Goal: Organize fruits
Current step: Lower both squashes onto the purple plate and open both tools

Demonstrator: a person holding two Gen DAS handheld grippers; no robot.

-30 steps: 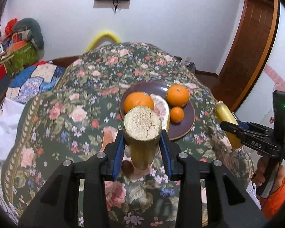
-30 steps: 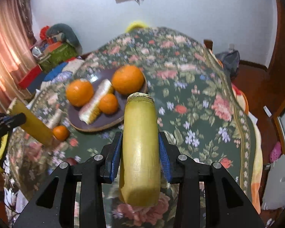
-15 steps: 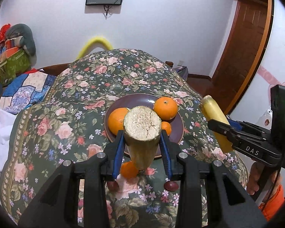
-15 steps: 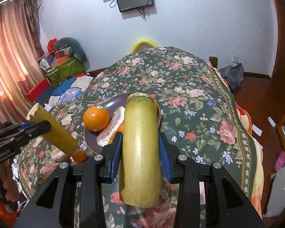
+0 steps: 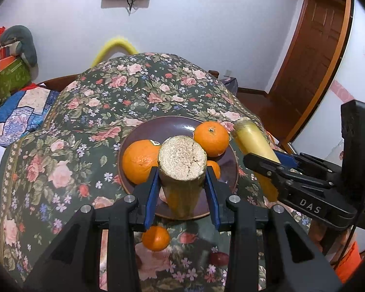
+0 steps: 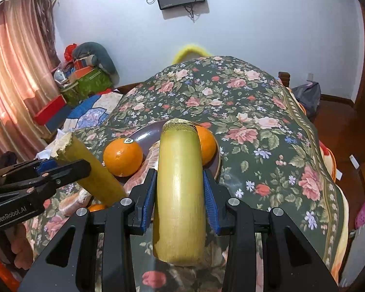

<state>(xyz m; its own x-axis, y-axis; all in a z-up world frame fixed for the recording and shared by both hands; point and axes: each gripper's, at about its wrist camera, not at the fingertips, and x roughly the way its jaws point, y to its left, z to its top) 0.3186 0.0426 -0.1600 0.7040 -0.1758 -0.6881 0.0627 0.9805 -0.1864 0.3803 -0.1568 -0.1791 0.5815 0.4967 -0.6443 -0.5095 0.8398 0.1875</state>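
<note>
The left gripper (image 5: 181,189) is clamped on a sugarcane piece (image 5: 181,160) above the brown plate (image 5: 168,126); only this view shows a small orange (image 5: 155,238) lying on the floral cloth (image 5: 60,160). The right gripper (image 6: 180,194) is clamped on a second cane piece (image 6: 180,182), and its view alone shows the pink curtain (image 6: 14,73).

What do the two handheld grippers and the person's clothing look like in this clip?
Both grippers are black plastic with blue pads and silver screws. The right gripper carries a white "DAS" label and a green light on its black upright block. The left gripper reads "GenRobot.AI". An orange sleeve shows at the wrist.
</note>
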